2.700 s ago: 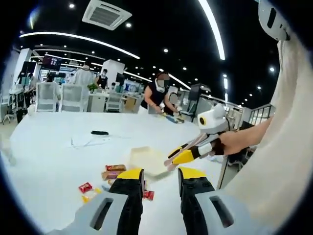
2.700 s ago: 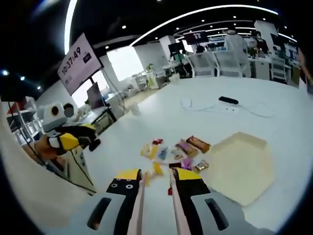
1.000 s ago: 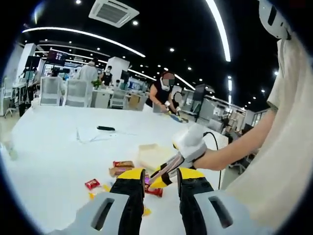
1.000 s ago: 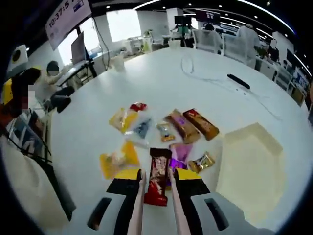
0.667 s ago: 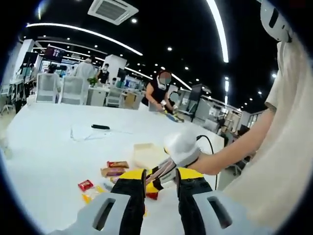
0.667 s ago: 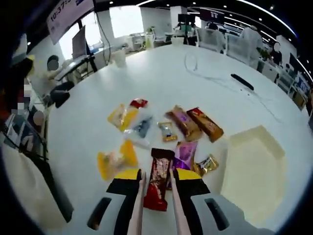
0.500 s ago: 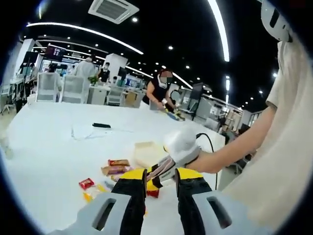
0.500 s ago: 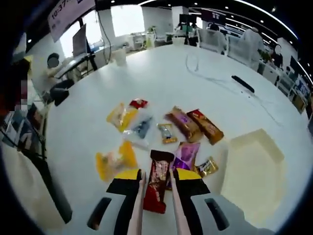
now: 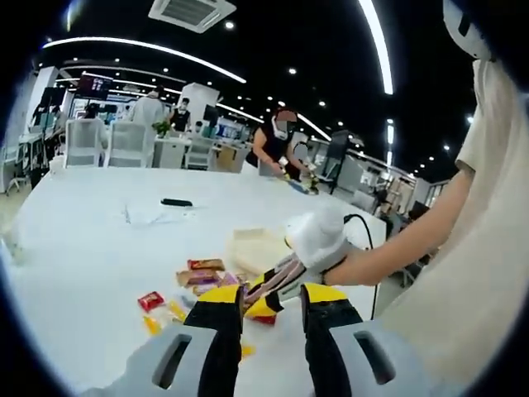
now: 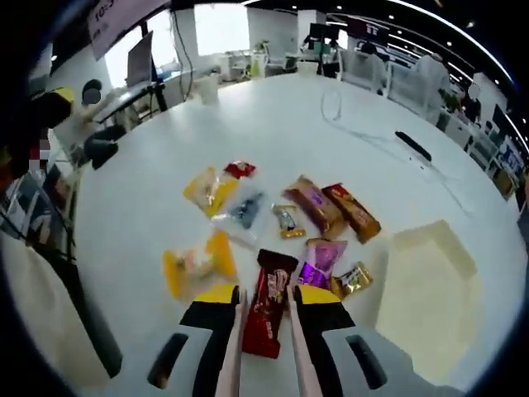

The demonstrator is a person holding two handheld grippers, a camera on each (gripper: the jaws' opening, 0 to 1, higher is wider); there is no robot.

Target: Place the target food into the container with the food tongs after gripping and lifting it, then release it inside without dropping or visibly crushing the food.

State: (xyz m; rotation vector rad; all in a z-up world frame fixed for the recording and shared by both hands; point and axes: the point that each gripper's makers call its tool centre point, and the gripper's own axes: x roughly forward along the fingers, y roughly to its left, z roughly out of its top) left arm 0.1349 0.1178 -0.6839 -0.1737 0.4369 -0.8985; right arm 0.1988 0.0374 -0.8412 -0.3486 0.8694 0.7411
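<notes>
Right tongs (image 10: 264,310) grip one dark-red foil snack bar (image 10: 269,314); left tongs (image 9: 273,299) part-open, empty. Eight more packets on white worktop (image 10: 149,207), one cream tray (image 10: 430,289).

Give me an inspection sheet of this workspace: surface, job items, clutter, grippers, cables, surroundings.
Surface: white table, large, rounded edge.
Job's things: dark red snack bar between the right gripper's fingers; pale hexagonal container right of the snacks, nothing seen inside.
Clutter: loose wrapped snacks, among them a purple packet, gold candy, two brown bars, yellow packets.
Grippers: right shut on the snack bar; left gripper apart from the snacks, fingers parted.
Cables: thin white cable and black device far across the table.
Surroundings: open office, people working at desks.
</notes>
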